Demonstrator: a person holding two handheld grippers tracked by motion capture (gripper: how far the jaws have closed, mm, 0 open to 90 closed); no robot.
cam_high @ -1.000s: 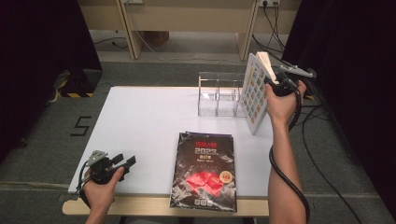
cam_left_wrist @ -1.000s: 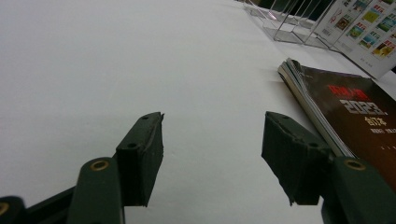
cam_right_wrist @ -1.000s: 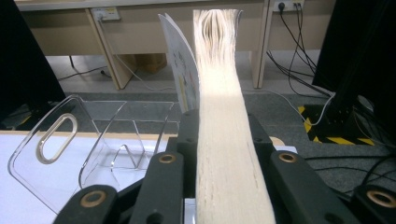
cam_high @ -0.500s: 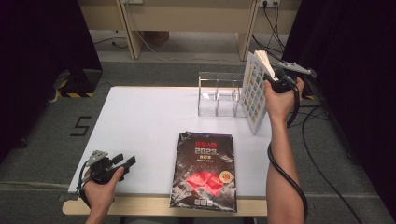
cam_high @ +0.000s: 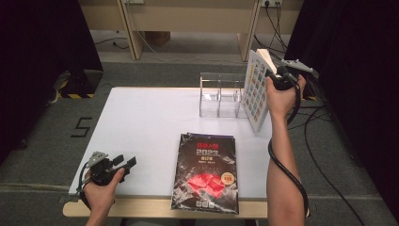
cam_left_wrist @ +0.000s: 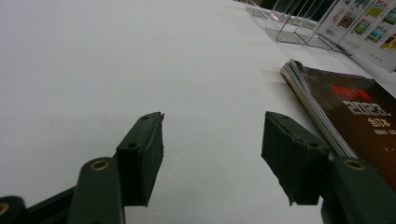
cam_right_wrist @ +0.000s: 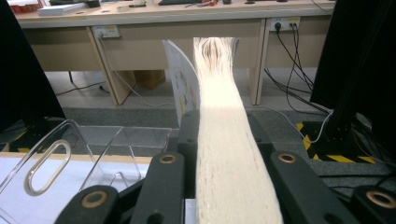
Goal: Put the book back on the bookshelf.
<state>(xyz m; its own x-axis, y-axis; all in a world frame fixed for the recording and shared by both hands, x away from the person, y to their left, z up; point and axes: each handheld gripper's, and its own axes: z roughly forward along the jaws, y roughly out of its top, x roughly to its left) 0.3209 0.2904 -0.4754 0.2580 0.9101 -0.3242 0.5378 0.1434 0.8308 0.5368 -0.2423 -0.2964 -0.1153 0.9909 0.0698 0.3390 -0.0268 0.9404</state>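
— Gripping what, on your right?

— Your right gripper [cam_high: 277, 77] is clamped on the top edge of a white book [cam_high: 256, 92], which stands on end at the far right of the table [cam_high: 146, 122], its cover of small colour pictures facing left. In the right gripper view the page block [cam_right_wrist: 224, 140] runs up between the two jaws.

— And where does that book sit?

— Just beside the clear rack [cam_high: 221, 94], at its right end; whether they touch, you cannot tell.

— My left?

— Your left gripper [cam_high: 120, 165] rests at the near left corner, jaws spread wide with bare table between them. A dark magazine [cam_high: 207, 172] lies flat near the front edge, to its right, apart from it.
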